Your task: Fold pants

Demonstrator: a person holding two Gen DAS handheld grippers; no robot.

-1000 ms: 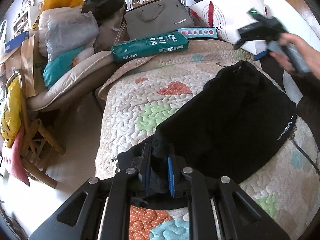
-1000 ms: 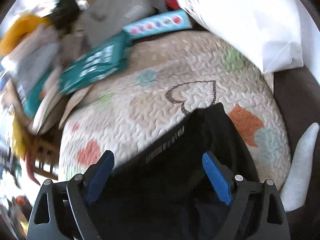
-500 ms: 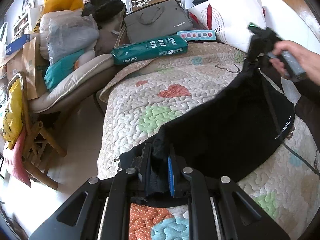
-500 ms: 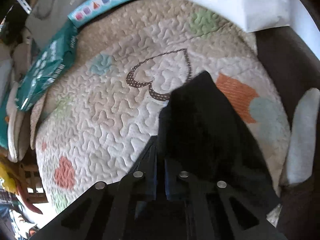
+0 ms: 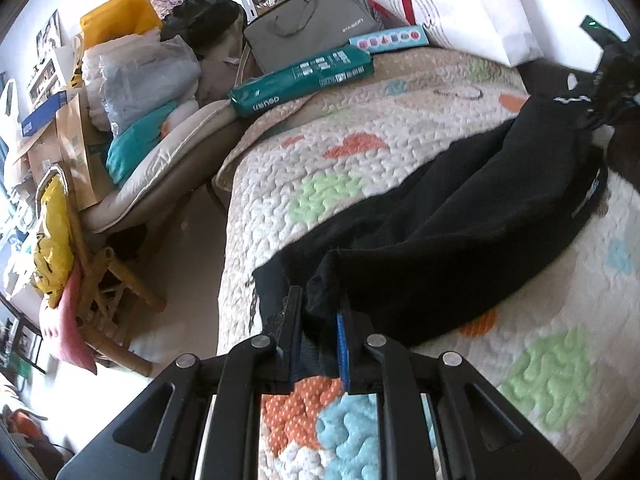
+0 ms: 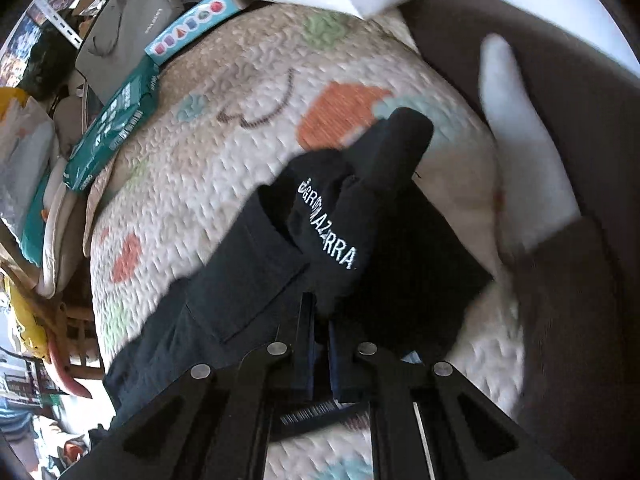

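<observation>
One pair of black pants (image 5: 460,232) lies on one quilt (image 5: 340,160), with two grippers (left (image 5: 319,316), right (image 6: 320,332)), one green package (image 5: 300,80), one grey laptop bag (image 5: 308,36) and one blue box (image 5: 390,40).

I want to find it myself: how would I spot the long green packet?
Start at the quilted bedspread with coloured hearts. At its far edge, before the grey laptop bag, lies the green packet: long, flat, teal with white print, larger than the light-blue box beside it.
</observation>
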